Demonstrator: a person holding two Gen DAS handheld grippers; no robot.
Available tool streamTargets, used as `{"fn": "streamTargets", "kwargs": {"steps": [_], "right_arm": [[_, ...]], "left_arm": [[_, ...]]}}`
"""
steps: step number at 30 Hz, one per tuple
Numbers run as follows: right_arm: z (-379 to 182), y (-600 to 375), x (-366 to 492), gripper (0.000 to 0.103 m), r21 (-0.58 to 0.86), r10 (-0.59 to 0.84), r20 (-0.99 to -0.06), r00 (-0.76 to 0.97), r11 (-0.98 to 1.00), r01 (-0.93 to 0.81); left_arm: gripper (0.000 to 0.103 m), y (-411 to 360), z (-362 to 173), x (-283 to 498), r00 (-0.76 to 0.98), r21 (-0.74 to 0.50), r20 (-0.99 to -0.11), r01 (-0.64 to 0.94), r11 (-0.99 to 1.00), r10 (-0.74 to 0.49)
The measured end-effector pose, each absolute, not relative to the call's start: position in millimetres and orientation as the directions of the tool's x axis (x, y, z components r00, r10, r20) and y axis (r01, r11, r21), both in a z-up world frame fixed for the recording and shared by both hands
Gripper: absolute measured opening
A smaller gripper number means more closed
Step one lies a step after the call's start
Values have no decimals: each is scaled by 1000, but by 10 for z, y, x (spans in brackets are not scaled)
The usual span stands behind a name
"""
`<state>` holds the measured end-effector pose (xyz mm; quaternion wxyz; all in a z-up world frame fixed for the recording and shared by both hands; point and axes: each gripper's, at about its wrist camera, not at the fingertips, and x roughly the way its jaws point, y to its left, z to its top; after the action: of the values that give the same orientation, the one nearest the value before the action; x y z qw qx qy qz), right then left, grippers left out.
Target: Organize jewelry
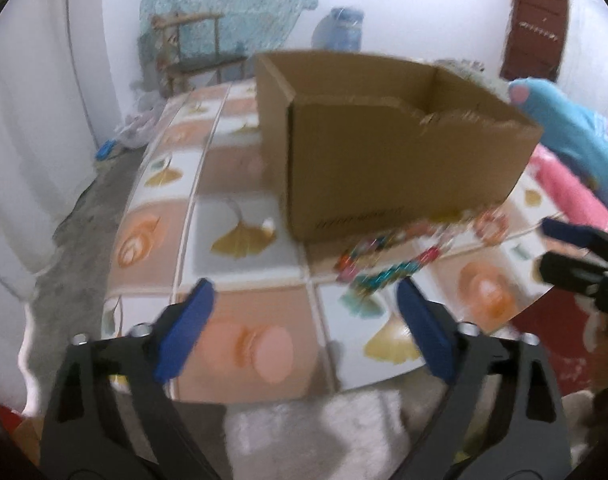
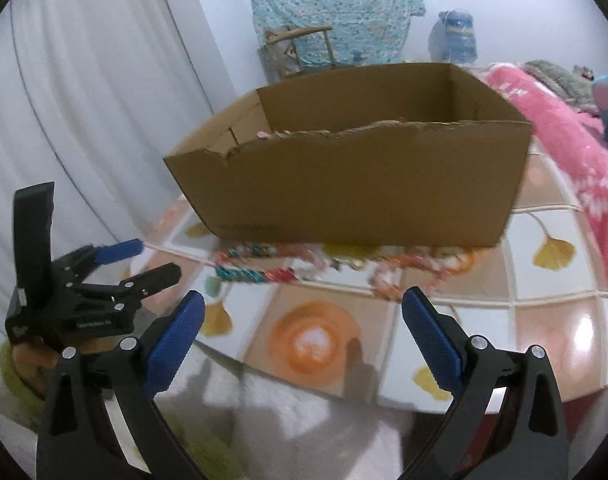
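While its blue-padded jaws stand wide apart with nothing between them, the left hand-held gripper (image 1: 304,300) hangs over the near edge of the tabletop (image 1: 240,184), a glossy surface printed with peach and white squares and golden ginkgo leaves. The right hand-held gripper (image 2: 304,312) is likewise spread open and empty, just to the right of the left one, over the same near edge.

Just beyond both lies the jewelry: strands of multicoloured beads (image 2: 260,272), in red, teal, orange and white, laid loosely in a blurred tangle across the tabletop. The strands run left to right along the foot of an open brown cardboard box (image 2: 344,184) with a roughly torn near rim, and they appear to touch its near wall. Whether more pieces lie inside the box cannot be told, though a few pale bits show over the torn rim.

To the right of the tabletop lies a pink blanket (image 2: 564,140).
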<state>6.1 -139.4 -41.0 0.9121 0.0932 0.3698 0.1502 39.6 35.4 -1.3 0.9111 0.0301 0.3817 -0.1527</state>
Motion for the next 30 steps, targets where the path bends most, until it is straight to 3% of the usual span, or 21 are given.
{"fn": "streamTargets", "kwargs": {"steps": [5, 14, 20, 30], "right_arm": [[-466, -1301, 261, 76, 333, 374, -667, 645, 923, -191], [-613, -1253, 485, 42, 352, 352, -729, 587, 928, -120], [-688, -1235, 558, 33, 347, 330, -760, 560, 935, -79], [-716, -1137, 713, 28, 331, 305, -772, 558, 942, -57]], "left_arm": [[61, 253, -27, 518, 619, -119, -714, 352, 928, -326], [39, 171, -160, 742, 531, -222, -740, 386, 895, -412], [27, 174, -229, 792, 506, -247, -748, 388, 888, -429], [24, 169, -282, 810, 497, -224, -765, 392, 892, -410]]}}
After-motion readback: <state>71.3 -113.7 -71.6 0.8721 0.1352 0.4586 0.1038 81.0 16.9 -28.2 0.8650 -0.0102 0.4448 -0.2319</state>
